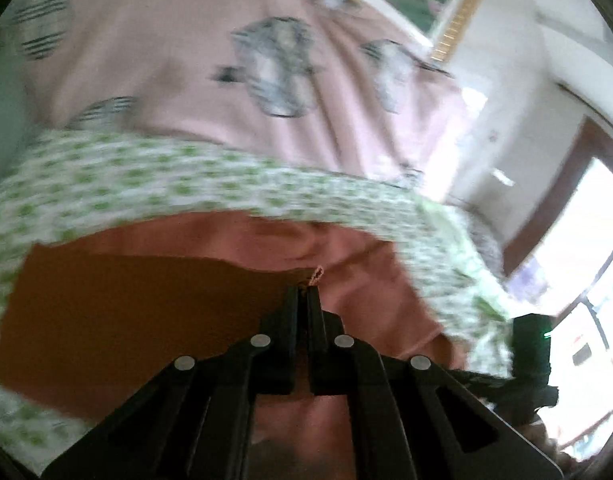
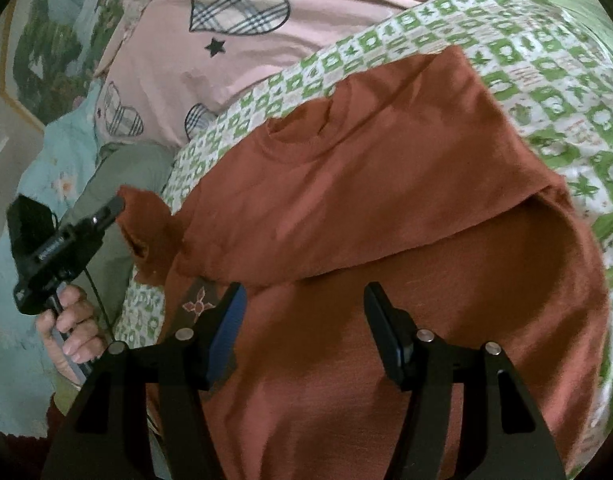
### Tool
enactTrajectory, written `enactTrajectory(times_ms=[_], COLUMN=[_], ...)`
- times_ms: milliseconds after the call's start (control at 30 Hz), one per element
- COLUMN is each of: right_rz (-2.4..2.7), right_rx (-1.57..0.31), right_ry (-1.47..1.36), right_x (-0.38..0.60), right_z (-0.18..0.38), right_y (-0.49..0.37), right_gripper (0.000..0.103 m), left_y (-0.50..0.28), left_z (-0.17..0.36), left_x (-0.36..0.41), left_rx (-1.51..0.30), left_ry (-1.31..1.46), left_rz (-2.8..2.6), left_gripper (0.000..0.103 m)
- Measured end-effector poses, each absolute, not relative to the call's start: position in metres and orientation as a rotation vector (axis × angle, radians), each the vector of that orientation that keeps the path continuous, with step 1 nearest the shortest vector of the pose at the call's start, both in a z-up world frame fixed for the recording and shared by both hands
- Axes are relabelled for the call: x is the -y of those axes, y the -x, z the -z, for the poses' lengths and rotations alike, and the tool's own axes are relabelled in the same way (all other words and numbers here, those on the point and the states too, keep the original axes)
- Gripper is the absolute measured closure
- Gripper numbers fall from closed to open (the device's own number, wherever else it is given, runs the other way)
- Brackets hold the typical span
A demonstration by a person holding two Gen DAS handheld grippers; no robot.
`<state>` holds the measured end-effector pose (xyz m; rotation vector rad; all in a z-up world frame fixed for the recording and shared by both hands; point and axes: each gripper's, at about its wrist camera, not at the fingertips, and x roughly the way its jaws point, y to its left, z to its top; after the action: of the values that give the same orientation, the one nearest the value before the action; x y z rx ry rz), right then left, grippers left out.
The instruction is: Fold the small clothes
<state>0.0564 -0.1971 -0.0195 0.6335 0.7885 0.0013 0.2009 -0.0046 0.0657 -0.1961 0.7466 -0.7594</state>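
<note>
The rust-orange T-shirt (image 2: 346,184) fills the centre of the right wrist view, lying on a green-and-white patterned sheet (image 2: 546,68), its neckline toward the upper middle of the frame and its right-hand side already doubled over the body. At the left edge of that view the left gripper (image 2: 106,212) pinches the tip of a sleeve and holds it off the sheet; the left wrist view confirms this, its jaws pressed together on a thin nub of orange hem (image 1: 314,276) just above frame centre, with the cloth stretching away to the left. The right gripper (image 2: 302,300) hangs over the lower part of the shirt with its jaws spread wide and nothing between them. The main risk, as I judge it, is that bite: only a sliver of fabric sits at the very fingertips, so a quick or sideways pull could let the sleeve slip out and drop in a heap. The left wrist view is smeared with motion, which suggests speed. With the right gripper not pinning the body, tension from the sleeve may drag the whole shirt and undo the doubled side. A pink pillow with plaid hearts (image 2: 234,40) lies near the collar, and the cloth could bunch against it
</note>
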Motion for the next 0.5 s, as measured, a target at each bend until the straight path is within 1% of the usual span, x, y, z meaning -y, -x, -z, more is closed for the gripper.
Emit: enactTrajectory(times_ms=[100,233,300,400,500], right_rz=[0.029,0.074,0.091,0.11,0.108], right_rx=[-0.767,-0.749,-0.744,-0.741,-0.744], right_ry=[-0.651,-0.679,-0.688,-0.697,-0.693], right_x=[0.21,0.231,0.238,0.246,0.247], right_z=[0.018,0.019,0.02,0.021,0.022], right_y=[-0.048,-0.036,-0.031,-0.028,-0.033], right_gripper=[0.041,0.041,0.041,0.041,0.041], left_y=[-0.203,-0.214,-0.22,-0.228,-0.224], left_z=[-0.06,-0.026,-0.006,0.021,0.037], left_x=[0.064,0.129,0.149,0.159,0.151], left_rx=[-0.762,-0.846,-0.886,-0.952,-0.998], left_ry=[0.154,0.123,0.097,0.081,0.054], left_rz=[0.84,0.887,0.874,0.861,0.821], left_gripper=[0.102,0.102,0.102,0.101,0.099])
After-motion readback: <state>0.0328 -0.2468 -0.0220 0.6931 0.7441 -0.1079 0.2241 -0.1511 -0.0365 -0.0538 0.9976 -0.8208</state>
